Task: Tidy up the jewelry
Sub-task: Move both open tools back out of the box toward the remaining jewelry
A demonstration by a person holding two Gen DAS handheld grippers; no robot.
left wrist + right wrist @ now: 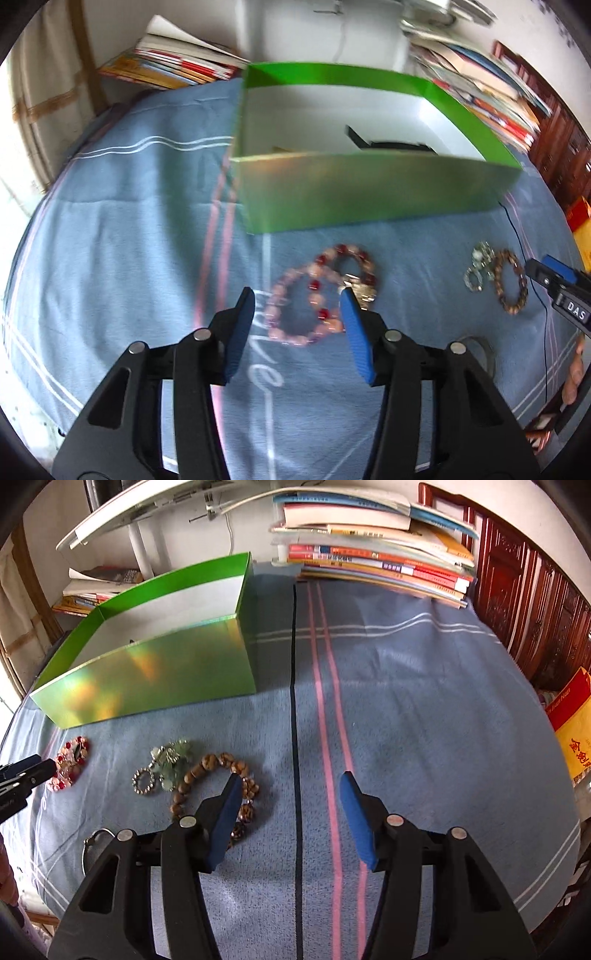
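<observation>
A pink and red bead bracelet (310, 295) lies on the blue cloth just ahead of my left gripper (297, 306), which is open above it, pads not touching it. A silver charm (360, 290) sits by the right finger. A brown wooden bead bracelet (218, 786) lies partly under the left finger of my right gripper (291, 792), which is open over bare cloth. Beside it lies a green and silver trinket (166, 766). The green box (369, 199) stands open behind the jewelry, with dark items inside. The brown bracelet (511, 284) also shows in the left wrist view.
Stacks of books (376, 557) line the back edge of the table; more books (177, 62) lie at the back left. A metal ring (92, 843) lies near the front edge. A thin black cord (532, 280) crosses the cloth on the right. Carved dark wood furniture (524, 602) stands at the right.
</observation>
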